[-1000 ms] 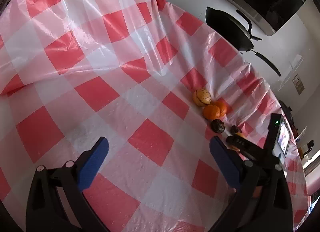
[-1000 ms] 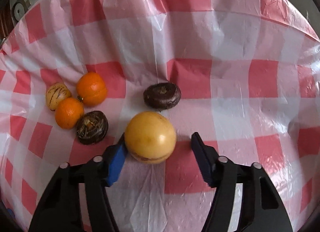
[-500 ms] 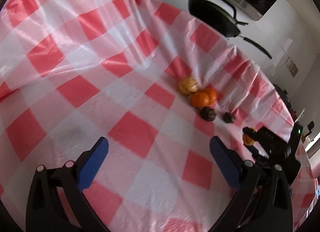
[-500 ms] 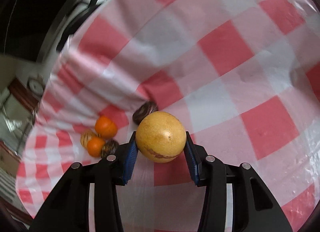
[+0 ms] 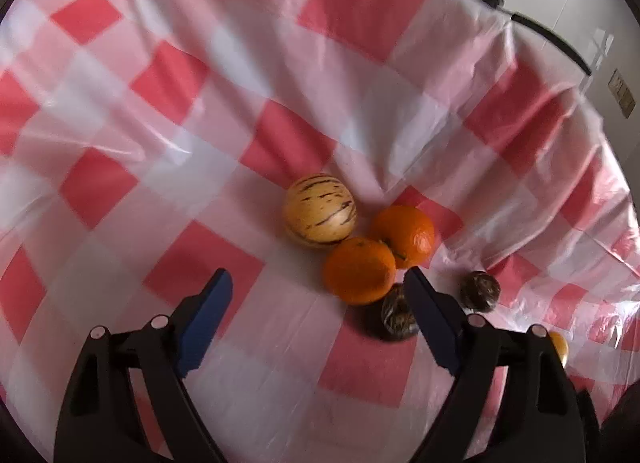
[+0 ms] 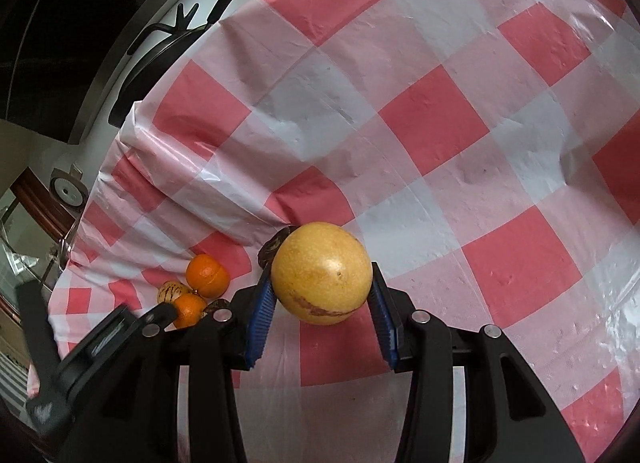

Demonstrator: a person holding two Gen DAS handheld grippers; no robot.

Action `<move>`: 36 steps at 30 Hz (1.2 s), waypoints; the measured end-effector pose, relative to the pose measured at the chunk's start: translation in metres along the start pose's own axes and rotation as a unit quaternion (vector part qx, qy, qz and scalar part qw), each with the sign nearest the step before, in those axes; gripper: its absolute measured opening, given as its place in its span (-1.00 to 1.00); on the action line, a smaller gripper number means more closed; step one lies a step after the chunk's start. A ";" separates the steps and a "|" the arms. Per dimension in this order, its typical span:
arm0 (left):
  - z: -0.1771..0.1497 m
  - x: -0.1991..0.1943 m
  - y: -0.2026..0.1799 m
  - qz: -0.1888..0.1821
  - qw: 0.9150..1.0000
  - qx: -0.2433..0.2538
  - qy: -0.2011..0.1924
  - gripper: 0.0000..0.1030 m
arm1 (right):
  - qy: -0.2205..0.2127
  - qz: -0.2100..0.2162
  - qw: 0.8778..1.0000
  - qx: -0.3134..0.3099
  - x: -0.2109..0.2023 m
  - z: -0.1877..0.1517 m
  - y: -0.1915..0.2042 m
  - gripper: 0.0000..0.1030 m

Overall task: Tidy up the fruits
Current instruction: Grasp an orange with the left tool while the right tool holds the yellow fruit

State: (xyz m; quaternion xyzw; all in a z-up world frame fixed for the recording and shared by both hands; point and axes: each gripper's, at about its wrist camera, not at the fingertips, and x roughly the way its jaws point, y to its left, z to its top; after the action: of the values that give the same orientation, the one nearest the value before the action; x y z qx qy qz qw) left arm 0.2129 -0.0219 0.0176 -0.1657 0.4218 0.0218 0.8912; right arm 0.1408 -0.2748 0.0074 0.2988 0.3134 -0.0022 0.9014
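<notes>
Since the earlier frames the left gripper (image 5: pixel 316 295) has closed in on the fruit cluster, its jaws just narrowing though wide apart with nothing between them. Nearest orange (image 5: pixel 359 270) sits just ahead of the right-hand finger, touching a second orange (image 5: pixel 404 236) and the striped fruit (image 5: pixel 319 216); a dark fruit (image 5: pixel 396 319) lies partly behind that finger. Right gripper (image 6: pixel 322 313) is clamped on the yellow fruit (image 6: pixel 321 272), held above the cloth (image 6: pixel 432 123).

Risks: the finger may knock the orange or dark fruit and scatter the round pieces. Grip on the yellow fruit bears low on its curve, so it could slip out.
</notes>
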 end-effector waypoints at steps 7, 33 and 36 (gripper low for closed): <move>0.013 0.021 -0.005 0.014 0.999 0.017 0.028 0.66 | 0.000 -0.006 1.000 -0.014 0.004 -0.001 0.007 -0.13; 0.020 0.016 -0.022 -0.020 0.997 0.067 0.044 -0.21 | -0.008 -0.009 1.000 -0.001 0.002 -0.002 0.004 -0.13; 0.018 0.004 -0.013 -0.028 0.998 0.055 0.034 -0.22 | -0.010 -0.008 1.000 -0.003 0.002 -0.002 0.004 -0.13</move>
State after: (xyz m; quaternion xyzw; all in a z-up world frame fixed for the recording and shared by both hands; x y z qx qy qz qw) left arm 0.2306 -0.0285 0.0288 -0.1287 0.4475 -0.0318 0.8844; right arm 0.1418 -0.2705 0.0070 0.2937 0.3073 -0.0116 0.9051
